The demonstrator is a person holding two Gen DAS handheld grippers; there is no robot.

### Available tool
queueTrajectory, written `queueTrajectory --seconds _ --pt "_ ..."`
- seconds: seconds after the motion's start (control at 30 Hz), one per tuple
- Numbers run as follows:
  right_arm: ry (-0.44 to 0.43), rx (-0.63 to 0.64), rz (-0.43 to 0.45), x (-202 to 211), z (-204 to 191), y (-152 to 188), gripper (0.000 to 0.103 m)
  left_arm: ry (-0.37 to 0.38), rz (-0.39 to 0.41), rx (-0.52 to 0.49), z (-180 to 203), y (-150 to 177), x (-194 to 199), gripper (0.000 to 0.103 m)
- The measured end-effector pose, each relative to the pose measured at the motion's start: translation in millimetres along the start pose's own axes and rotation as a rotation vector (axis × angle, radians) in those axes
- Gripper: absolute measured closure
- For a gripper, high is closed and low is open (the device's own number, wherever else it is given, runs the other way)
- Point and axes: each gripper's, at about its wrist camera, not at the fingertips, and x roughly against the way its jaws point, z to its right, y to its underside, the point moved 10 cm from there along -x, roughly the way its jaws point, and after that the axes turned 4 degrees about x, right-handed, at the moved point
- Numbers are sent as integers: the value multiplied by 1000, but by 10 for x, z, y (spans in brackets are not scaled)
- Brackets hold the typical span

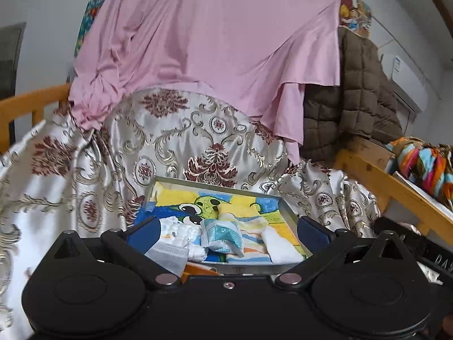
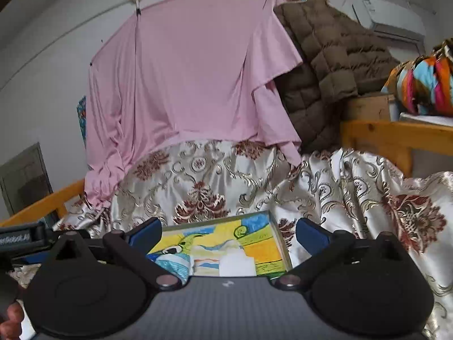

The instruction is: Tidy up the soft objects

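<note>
both sets of fingers are spread wide, nothing between them. left gripper (image 1: 226, 233) hangs just over the near end of the metal tray (image 1: 286, 204), blue fingers (image 1: 144, 233) splayed to either side of its contents. inside, on a bright cartoon towel (image 1: 198, 204) lining the bottom: a folded grey face mask (image 1: 170, 255) at the near left, a clump of white cotton balls (image 1: 184, 233) beside it, a teal tissue packet (image 1: 223, 233) in the middle, a striped cloth (image 1: 252, 240) next, then a white folded cloth (image 1: 279, 243) on the right. right gripper (image 2: 228, 236) hovers at the tray's near edge too, fingers (image 2: 310, 236) apart, looking over that same packet and cloths. the tray sits on a shiny floral bedspread (image 1: 70, 184). behind it hangs a pink sheet (image 1: 198, 42), with a brown quilted jacket (image 1: 362, 90) to the right, above a wooden bed rail (image 1: 396, 195).
</note>
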Motion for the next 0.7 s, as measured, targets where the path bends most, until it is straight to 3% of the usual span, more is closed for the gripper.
queueTrajectory --seconds 0.23,0.7 --pt "-16 4 18 506 -90 30 0 -11 1 -18 -27 148 466 1" --pt "-16 2 -34 1193 -245 410 0 -123 -41 -2 -348 493 1072 1"
